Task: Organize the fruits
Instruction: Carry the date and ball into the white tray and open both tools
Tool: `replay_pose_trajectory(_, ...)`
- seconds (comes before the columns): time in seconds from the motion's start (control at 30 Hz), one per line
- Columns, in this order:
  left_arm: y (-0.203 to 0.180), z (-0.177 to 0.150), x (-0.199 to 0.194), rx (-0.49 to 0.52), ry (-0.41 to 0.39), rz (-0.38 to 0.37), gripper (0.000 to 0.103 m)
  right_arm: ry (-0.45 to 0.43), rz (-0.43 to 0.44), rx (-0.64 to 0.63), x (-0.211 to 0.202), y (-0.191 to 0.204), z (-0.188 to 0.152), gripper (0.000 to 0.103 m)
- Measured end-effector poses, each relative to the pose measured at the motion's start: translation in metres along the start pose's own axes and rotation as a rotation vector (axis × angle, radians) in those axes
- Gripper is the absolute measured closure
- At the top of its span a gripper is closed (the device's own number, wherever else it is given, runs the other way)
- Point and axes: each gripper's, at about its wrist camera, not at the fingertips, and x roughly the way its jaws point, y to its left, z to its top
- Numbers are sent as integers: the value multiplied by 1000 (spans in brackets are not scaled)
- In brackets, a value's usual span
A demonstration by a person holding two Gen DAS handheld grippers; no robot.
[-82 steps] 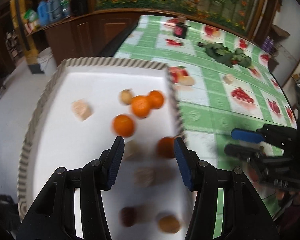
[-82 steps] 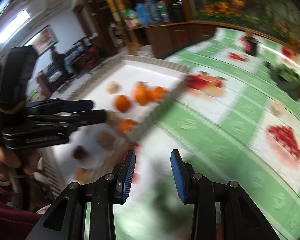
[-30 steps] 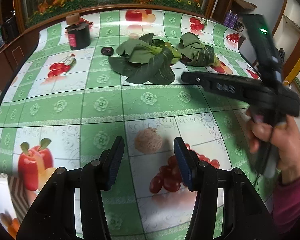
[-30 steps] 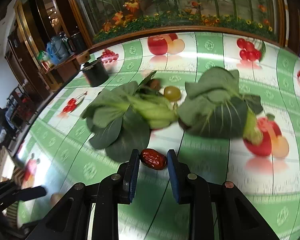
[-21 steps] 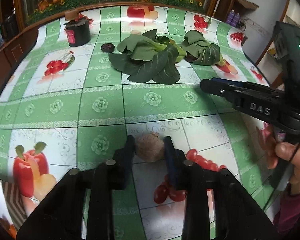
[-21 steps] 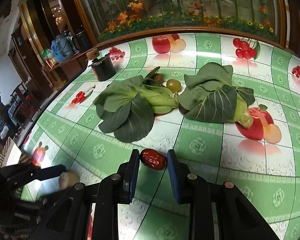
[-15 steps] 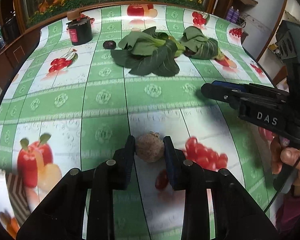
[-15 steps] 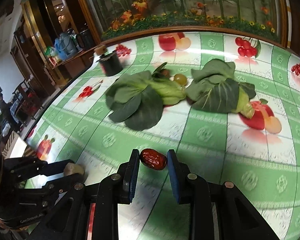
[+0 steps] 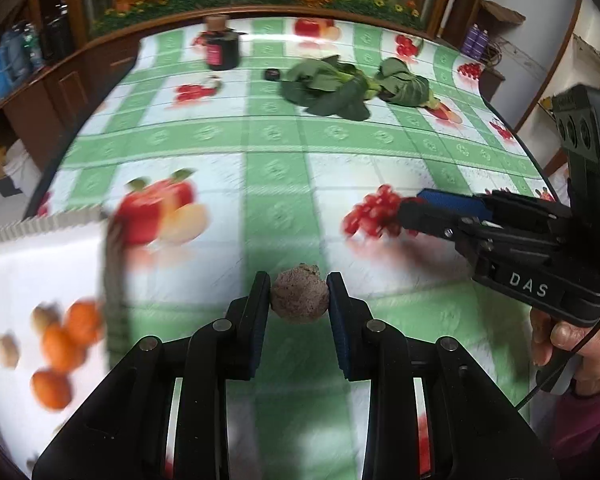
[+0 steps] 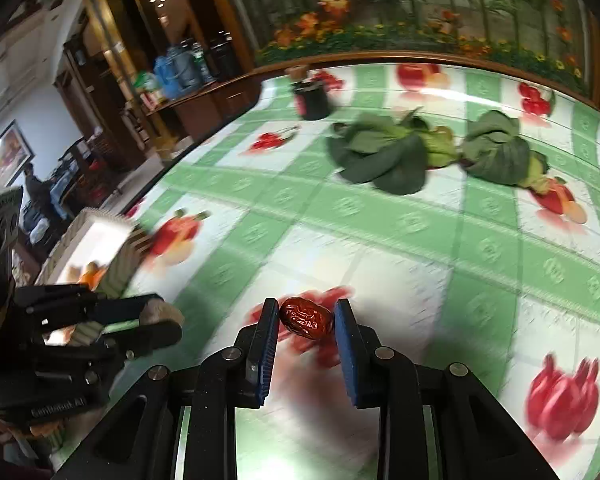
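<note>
Two tongs, left tongs (image 9: 299, 294) gripping one brown fruit (image 9: 299, 299), right tongs (image 10: 307, 319) gripping one red date (image 10: 307, 317)

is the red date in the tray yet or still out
Out: the red date is clamped in the right hand-held gripper, away from the tray.

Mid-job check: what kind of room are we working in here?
Most likely a home dining room. The work surface is a table under a green-and-white checked fruit-print tablecloth, there is a dark wooden sideboard with bottles along the wall, and a large flower-and-bamboo mural behind the table.
</note>
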Motion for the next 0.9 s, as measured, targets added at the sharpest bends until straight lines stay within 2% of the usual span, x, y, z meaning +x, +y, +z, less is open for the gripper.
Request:
replay_pose_trajectory(0.4, 62, -58, -59, -91, -50, 122, 75, -4, 138, -110, -8, 105, -24, 76)
replay_pose_trajectory(0.67, 98, -83, -82, -147, -67, 172, 75, 12, 220, -214, -1, 171, -32, 76)
replay_pose_trajectory(0.9, 123, -97, -92, -183, -77, 217, 75, 29, 258, -281, 7, 211, -36, 76)
